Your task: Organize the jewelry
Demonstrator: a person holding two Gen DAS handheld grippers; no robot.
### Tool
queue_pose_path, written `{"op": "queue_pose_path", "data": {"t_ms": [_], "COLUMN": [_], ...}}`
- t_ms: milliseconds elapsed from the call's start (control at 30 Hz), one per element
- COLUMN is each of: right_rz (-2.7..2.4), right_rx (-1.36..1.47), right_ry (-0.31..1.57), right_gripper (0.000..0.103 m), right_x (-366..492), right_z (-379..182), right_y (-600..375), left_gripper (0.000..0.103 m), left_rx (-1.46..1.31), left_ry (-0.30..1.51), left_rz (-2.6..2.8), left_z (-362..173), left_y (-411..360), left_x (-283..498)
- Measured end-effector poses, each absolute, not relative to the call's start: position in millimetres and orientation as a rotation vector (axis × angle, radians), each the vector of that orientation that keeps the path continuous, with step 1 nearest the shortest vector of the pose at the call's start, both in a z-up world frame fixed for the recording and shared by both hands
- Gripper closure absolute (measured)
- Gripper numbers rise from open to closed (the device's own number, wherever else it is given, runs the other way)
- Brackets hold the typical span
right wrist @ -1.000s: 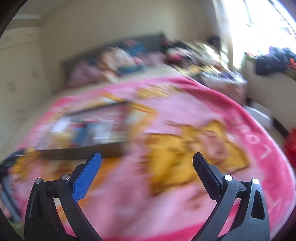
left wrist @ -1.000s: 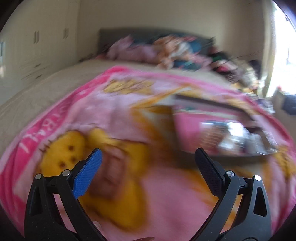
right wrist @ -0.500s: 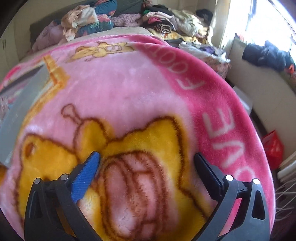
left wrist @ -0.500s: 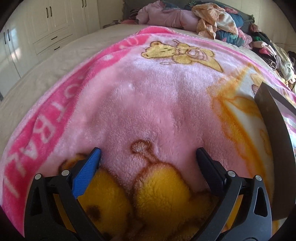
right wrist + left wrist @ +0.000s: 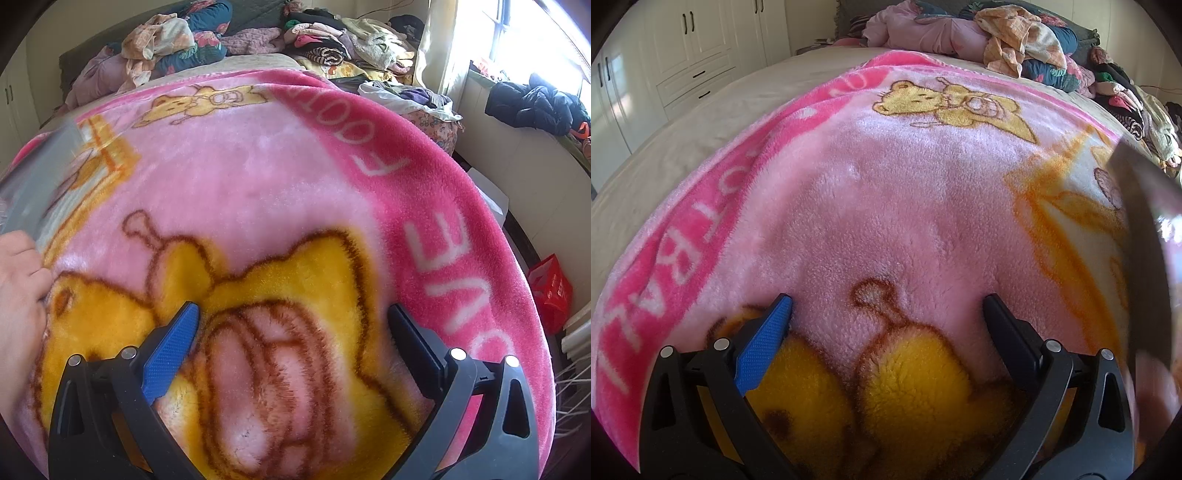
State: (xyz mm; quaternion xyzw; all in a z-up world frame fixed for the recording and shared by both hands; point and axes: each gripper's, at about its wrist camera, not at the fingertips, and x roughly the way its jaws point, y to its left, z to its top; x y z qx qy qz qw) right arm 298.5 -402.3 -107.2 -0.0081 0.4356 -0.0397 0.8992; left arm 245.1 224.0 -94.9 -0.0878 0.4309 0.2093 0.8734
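Both grippers rest low on a pink blanket (image 5: 886,206) spread over a bed. The left gripper (image 5: 886,306) has its jaws wide apart, holding nothing, tips pressed into the fleece. The right gripper (image 5: 291,314) is the same — spread wide, empty. A dark tray (image 5: 1145,236), blurred, lies at the right edge of the left view; its contents cannot be made out. A hand (image 5: 18,295) shows at the left edge of the right view — beside the tray's grey rim.

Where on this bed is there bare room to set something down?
The pink blanket lies bare ahead of both open grippers, left and right. The beige sheet beside the cupboards is free too. The clothes pile crowds the headboard end.
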Motion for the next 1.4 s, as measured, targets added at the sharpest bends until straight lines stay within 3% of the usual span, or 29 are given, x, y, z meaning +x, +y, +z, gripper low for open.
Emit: {"op": "queue_pose_path", "data": {"t_ms": [1400], "right_rz": [-0.087], "right_rx": [-0.025], "right_ry": [0.903], "right_gripper": [0.005], "right_x": [299.5], "right_z": [-107.0], "right_y": [-400.6], "left_gripper": [0.010], "left_rx": [-0.222], "left_ry": [0.880], "left_rz": [0.414], "left_z": [-96.1], "left_y": [225.9], "left_x": [245.5]}}
